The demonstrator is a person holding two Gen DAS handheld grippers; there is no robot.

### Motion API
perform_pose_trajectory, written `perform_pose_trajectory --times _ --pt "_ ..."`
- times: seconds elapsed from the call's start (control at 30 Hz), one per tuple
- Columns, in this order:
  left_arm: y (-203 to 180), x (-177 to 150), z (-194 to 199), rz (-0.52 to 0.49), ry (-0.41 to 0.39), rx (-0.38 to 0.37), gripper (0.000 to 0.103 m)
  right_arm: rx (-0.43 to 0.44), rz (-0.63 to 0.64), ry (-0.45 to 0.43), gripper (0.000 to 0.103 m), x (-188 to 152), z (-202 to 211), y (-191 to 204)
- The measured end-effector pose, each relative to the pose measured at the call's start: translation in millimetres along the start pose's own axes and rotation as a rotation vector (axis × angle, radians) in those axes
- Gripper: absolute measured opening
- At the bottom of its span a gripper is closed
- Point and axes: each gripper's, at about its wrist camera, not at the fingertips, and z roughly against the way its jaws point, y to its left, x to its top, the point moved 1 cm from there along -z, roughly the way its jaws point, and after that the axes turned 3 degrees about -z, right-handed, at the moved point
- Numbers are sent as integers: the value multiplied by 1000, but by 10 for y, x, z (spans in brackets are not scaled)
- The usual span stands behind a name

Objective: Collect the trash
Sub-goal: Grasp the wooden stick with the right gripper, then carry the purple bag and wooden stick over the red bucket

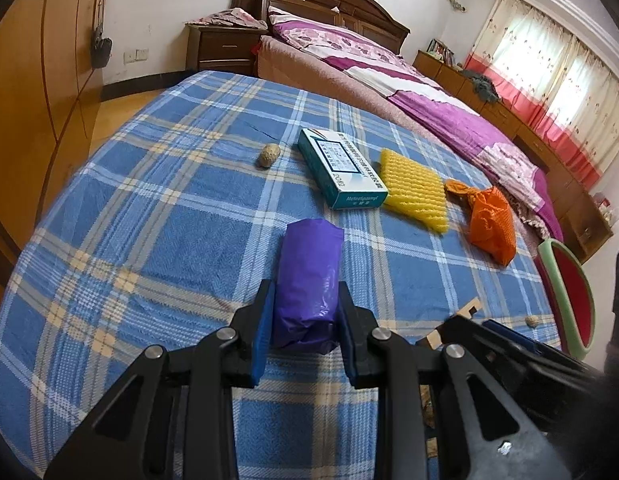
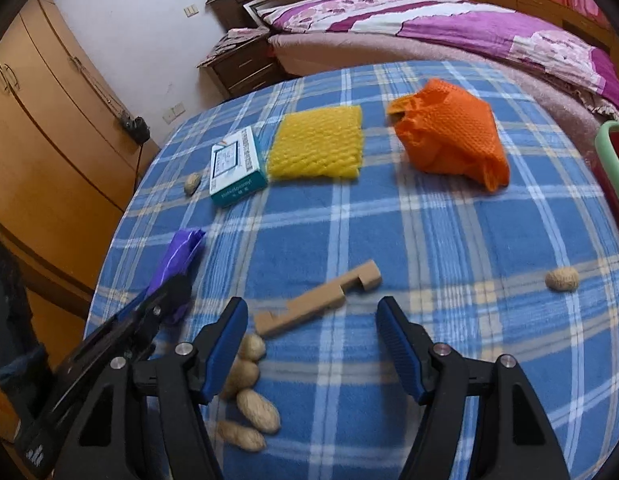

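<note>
Left wrist view: left claw (image 1: 305, 312) clamped on a rolled purple plastic trash bag (image 1: 307, 284), right claw (image 2: 311, 340) spread and empty over the blue plaid-covered desk (image 2: 429, 240).

Outward from the right claw: a notched tan wooden strip (image 2: 317, 304) just ahead between the jaws, untouched; a cluster of tan peanut shells (image 2: 249, 396) beside the left finger; a lone peanut shell (image 2: 562, 279) off to the right; farther out, an orange mesh net (image 2: 449, 140), a yellow foam mesh sleeve (image 2: 317, 146), a teal-and-white cardboard box (image 2: 235, 166) and one more shell (image 2: 192, 183). Likely next: picking up the wooden strip. Best done by lowering straight down, setting the pads across the strip's narrow width near its middle, pressing lightly into the soft cloth, closing firmly without snagging fabric. Bag roll worth keeping steady and clear of the shells.
</note>
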Motion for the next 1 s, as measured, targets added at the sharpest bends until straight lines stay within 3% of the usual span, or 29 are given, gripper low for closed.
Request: perform_pose_trajectory --times 0.27,0.57,0.9,1.0 --pt "40 -1 8 24 -4 -30 30 -74 94 -48 50 -1 -69 155" --pt "55 -3 18 33 -5 -43 30 -68 147 -80 34 -91 -45 136" --pt "63 -2 15 38 -5 -50 30 44 47 -64 34 -56 3 -68" --pt "62 -2 16 36 -5 -48 30 20 26 -74 34 -45 43 -150"
